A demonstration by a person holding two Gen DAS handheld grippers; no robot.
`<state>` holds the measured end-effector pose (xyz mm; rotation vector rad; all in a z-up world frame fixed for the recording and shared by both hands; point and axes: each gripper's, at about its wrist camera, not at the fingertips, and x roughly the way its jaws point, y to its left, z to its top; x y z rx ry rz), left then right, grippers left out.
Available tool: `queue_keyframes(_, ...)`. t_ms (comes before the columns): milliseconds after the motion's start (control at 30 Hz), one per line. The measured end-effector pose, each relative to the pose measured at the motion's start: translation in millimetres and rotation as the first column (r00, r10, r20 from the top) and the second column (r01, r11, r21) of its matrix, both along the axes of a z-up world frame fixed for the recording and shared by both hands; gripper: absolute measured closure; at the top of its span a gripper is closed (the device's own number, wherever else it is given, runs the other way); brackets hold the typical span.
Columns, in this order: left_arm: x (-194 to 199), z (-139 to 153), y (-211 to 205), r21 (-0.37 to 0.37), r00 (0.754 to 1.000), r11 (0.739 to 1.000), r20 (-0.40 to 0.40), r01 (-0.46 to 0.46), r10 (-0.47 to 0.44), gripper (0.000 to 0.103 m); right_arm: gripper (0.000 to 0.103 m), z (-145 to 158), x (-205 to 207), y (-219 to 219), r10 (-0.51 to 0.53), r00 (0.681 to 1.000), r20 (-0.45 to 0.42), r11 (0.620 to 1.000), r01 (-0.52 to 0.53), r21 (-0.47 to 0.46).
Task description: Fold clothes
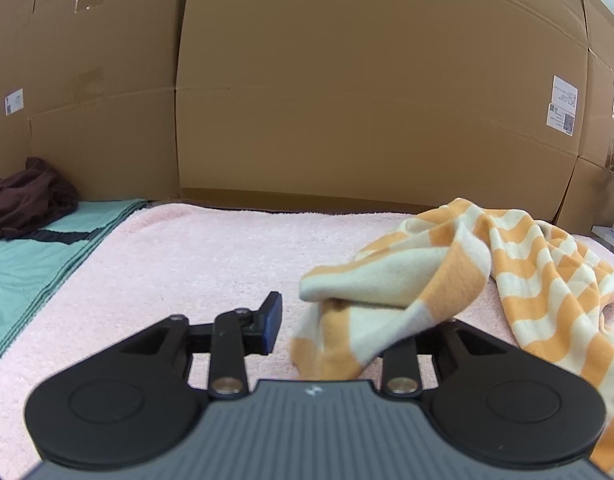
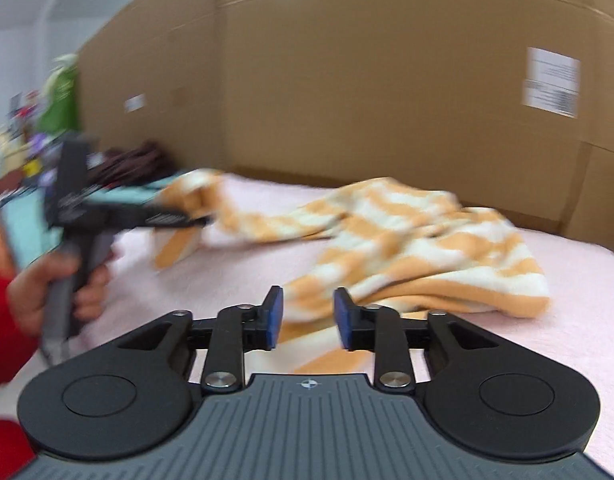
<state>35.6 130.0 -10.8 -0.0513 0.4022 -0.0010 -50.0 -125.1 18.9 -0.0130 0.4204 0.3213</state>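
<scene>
An orange-and-cream striped garment (image 1: pixel 459 264) lies crumpled on the pink towel surface (image 1: pixel 187 264). In the left wrist view, my left gripper (image 1: pixel 307 320) is open. Its left blue pad (image 1: pixel 273 322) is bare, with a small gap to the cloth. A fold of the garment drapes over and hides the right finger. In the blurred right wrist view, my right gripper (image 2: pixel 307 316) is open just above the towel, at the near edge of the striped garment (image 2: pixel 407 240), nothing clamped. The left gripper (image 2: pixel 175 216) shows there too, its tip at the garment's raised left end.
Tall cardboard boxes (image 1: pixel 347 100) wall off the far side. A teal cloth (image 1: pixel 35 264) lies left of the towel, with a dark maroon garment (image 1: pixel 23 196) behind it. A hand (image 2: pixel 47 292) with a red sleeve holds the left gripper's handle. Clutter sits far left (image 2: pixel 35 120).
</scene>
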Motion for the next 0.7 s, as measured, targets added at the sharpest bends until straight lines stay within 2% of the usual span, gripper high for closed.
queue_keyframes(100, -1.6, 0.3, -1.2, 0.015, 1.000, 1.000, 0.007, -0.001, 0.001, 0.070, 0.063, -0.6, 16.8, -25.0, -0.191, 0.981, -0.020, 0.981, 0.191, 0.042)
queue_keyframes(200, 1.0, 0.2, 3.0, 0.000, 1.000, 1.000, -0.008, -0.010, 0.010, 0.071, 0.063, -3.7, 36.8, -47.0, -0.355, 0.933, -0.057, 0.933, 0.357, 0.039)
queue_keyframes(333, 5.0, -1.1, 6.5, -0.017, 0.999, 1.000, -0.032, -0.021, 0.020, 0.073, 0.056, -9.7, 69.5, -71.5, -0.463, 0.880, -0.102, 0.883, 0.468, 0.030)
queue_keyframes(367, 6.1, -1.6, 7.0, -0.021, 0.999, 1.000, -0.039, -0.023, 0.022, 0.075, 0.046, -11.1, 77.2, -77.4, -0.487, 0.866, -0.113, 0.870, 0.493, 0.029)
queue_keyframes(400, 7.1, -2.0, 7.5, -0.025, 0.999, 0.999, -0.045, -0.026, 0.025, 0.076, 0.040, -10.6, 79.1, -80.2, -0.482, 0.867, -0.123, 0.870, 0.491, 0.051)
queue_keyframes(500, 10.1, -3.3, 9.1, -0.036, 0.997, 0.999, -0.064, -0.034, 0.031, 0.084, 0.040, -9.3, 85.0, -88.5, -0.467, 0.872, -0.150, 0.867, 0.484, 0.115)
queue_keyframes(567, 13.1, -4.0, 10.8, -0.039, 0.996, 0.998, -0.080, -0.039, 0.036, 0.093, 0.050, -8.4, 88.8, -94.1, -0.456, 0.874, -0.168, 0.863, 0.480, 0.158)
queue_keyframes(600, 16.3, -3.0, 13.2, -0.041, 0.995, 0.998, -0.088, -0.047, 0.043, 0.097, 0.081, -8.0, 90.8, -96.9, -0.450, 0.876, -0.176, 0.860, 0.478, 0.179)
queue_keyframes(633, 19.7, -1.7, 15.8, -0.044, 0.994, 0.998, -0.095, -0.055, 0.051, 0.101, 0.095, -7.5, 92.7, -99.7, -0.443, 0.877, -0.185, 0.857, 0.475, 0.201)
queue_keyframes(700, 26.6, 1.0, 21.2, -0.049, 0.992, 0.996, -0.110, -0.073, 0.067, 0.101, 0.096, -6.6, 96.6, -105.2, -0.430, 0.880, -0.201, 0.848, 0.470, 0.243)
